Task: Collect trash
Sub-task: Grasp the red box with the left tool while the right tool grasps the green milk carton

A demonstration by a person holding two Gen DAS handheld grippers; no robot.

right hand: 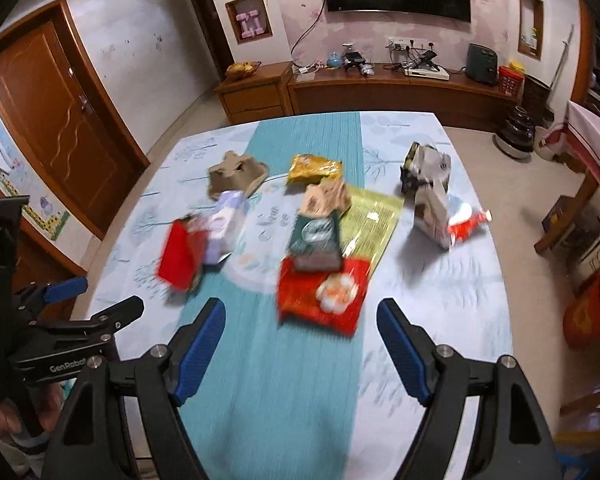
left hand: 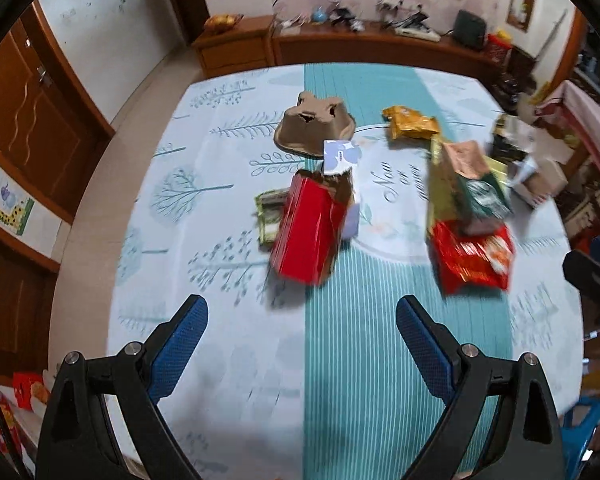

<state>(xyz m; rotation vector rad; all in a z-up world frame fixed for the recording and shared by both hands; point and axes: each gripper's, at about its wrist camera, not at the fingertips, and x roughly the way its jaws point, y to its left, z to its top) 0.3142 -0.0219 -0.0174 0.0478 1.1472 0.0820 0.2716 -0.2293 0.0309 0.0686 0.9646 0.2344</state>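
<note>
Blue-padded and spread wide, the left gripper (left hand: 302,322) and right gripper (right hand: 302,324) both hover empty above the table (left hand: 228,360). Just ahead of the right one lies the red snack bag (right hand: 320,294), roughly square. Ahead of the left one, the red carton (left hand: 308,232) lies with its long axis running away from the jaws.

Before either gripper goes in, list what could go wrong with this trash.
1. The green box lies on the red snack packet; pulling the packet may tip it off.
2. The crumpled bag is near the table edge and could be pushed off.
3. The flat yellow wrapper may slip from the fingers.
</note>
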